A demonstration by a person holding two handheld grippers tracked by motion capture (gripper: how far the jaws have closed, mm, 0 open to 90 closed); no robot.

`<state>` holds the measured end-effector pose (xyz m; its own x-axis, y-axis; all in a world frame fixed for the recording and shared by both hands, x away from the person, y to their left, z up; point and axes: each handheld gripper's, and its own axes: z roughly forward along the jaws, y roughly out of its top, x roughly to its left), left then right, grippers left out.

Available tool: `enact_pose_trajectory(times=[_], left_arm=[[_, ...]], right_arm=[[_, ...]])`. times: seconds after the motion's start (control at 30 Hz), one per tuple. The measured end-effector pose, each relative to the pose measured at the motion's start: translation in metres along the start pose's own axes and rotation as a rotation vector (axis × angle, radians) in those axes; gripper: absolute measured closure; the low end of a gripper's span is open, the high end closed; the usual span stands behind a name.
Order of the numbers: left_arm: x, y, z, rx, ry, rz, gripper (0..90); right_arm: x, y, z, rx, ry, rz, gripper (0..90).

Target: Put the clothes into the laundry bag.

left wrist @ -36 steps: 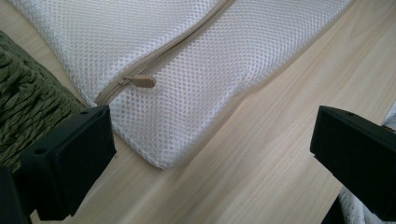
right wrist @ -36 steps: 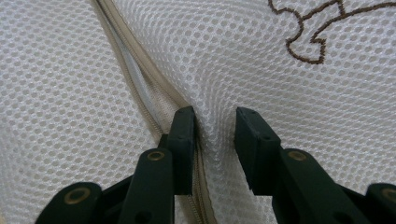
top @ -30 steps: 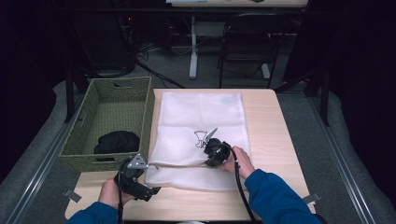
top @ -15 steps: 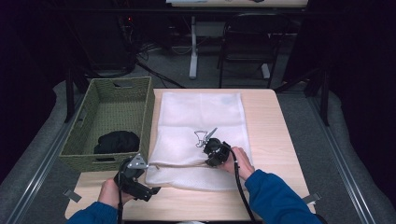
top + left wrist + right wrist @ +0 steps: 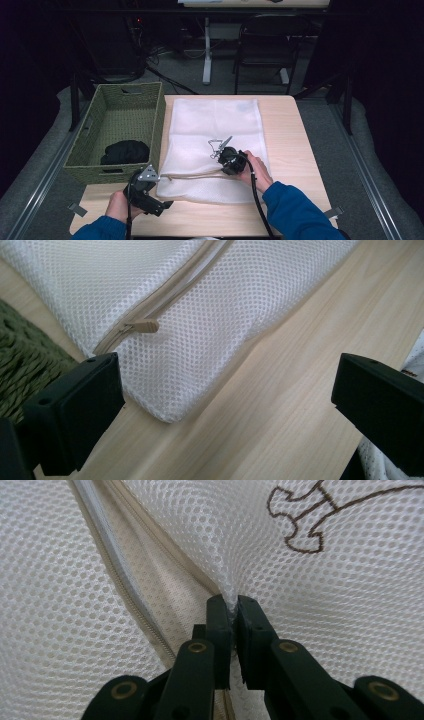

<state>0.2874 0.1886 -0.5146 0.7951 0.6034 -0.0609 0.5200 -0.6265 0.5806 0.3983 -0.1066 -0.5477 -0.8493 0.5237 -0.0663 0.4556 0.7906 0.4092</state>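
the mesh bag (image 5: 215,145) lay flat on the tabletop (image 5: 295,150) just beside a green basket (image 5: 120,130) that held a dark cloth (image 5: 125,151). in the high view the right gripper (image 5: 226,156) sat on the bag's middle near a printed mark, while the left gripper (image 5: 159,199) rested at the bag's near corner.

in the left gripper view its fingers (image 5: 75,410) stood spread wide, holding nothing, with the bag's corner and the zip pull (image 5: 142,326) lying just ahead of them.

in the right gripper view the fingers (image 5: 220,630) had just been closing and were pinching a fold of mesh beside the open zip (image 5: 145,610).

the step looked like opening the bag's mouth: the right side was gripped, and next the left would likely need to close on the corner or lower edge to hold it down as the right lifted.
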Motion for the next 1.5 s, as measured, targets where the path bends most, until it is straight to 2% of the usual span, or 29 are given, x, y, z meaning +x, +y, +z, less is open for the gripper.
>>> enact_pose_trajectory(times=[0.07, 0.13, 0.27, 0.37, 0.4, 0.7, 1.0, 1.07, 1.1, 1.13, 1.23, 1.37, 1.5], left_arm=[[0.0, 0.001, 0.0, -0.009, -0.002, 0.017, 0.5], [0.0, 0.001, 0.0, -0.009, -0.005, 0.016, 0.4], [0.0, 0.001, 0.0, -0.005, -0.017, 0.012, 0.3], [0.0, 0.001, -0.001, -0.004, -0.009, 0.012, 0.3], [0.001, 0.001, -0.001, -0.004, -0.005, 0.014, 0.3], [0.001, 0.001, -0.003, -0.014, 0.007, 0.014, 0.3], [0.003, 0.004, -0.01, -0.024, 0.009, 0.011, 0.3], [0.003, 0.006, -0.013, -0.024, -0.001, 0.014, 0.5], [0.003, 0.006, -0.013, -0.024, -0.001, 0.014, 1.0], [0.003, 0.007, -0.015, -0.027, -0.03, 0.04, 0.8], [0.004, 0.009, -0.02, -0.05, -0.052, 0.05, 0.5], [0.006, 0.011, -0.027, -0.059, -0.049, 0.054, 0.5], [0.011, 0.018, -0.044, -0.068, -0.029, 0.069, 0.5]], right_arm=[[-0.002, 0.0, -0.004, -0.019, -0.011, -0.004, 85.4], [-0.003, 0.001, -0.007, -0.031, -0.013, 0.008, 85.5], [-0.005, 0.002, -0.014, -0.053, -0.017, 0.002, 86.0], [-0.006, 0.003, -0.018, -0.068, -0.023, 0.009, 86.2], [-0.006, 0.004, -0.024, -0.091, -0.031, 0.01, 86.3], [-0.007, 0.008, -0.045, -0.171, -0.081, -0.019, 86.7], [-0.008, 0.01, -0.061, -0.228, -0.087, -0.013, 86.9], [-0.008, 0.01, -0.066, -0.257, -0.088, -0.015, 87.0], [-0.008, 0.01, -0.066, -0.257, -0.088, -0.015, 87.0], [-0.008, 0.011, -0.068, -0.265, -0.085, -0.018, 87.0], [-0.008, 0.011, -0.066, -0.261, -0.077, -0.02, 87.0], [-0.01, 0.01, -0.065, -0.267, -0.068, -0.018, 87.0], [-0.011, 0.007, -0.064, -0.269, -0.063, -0.026, 87.0]])
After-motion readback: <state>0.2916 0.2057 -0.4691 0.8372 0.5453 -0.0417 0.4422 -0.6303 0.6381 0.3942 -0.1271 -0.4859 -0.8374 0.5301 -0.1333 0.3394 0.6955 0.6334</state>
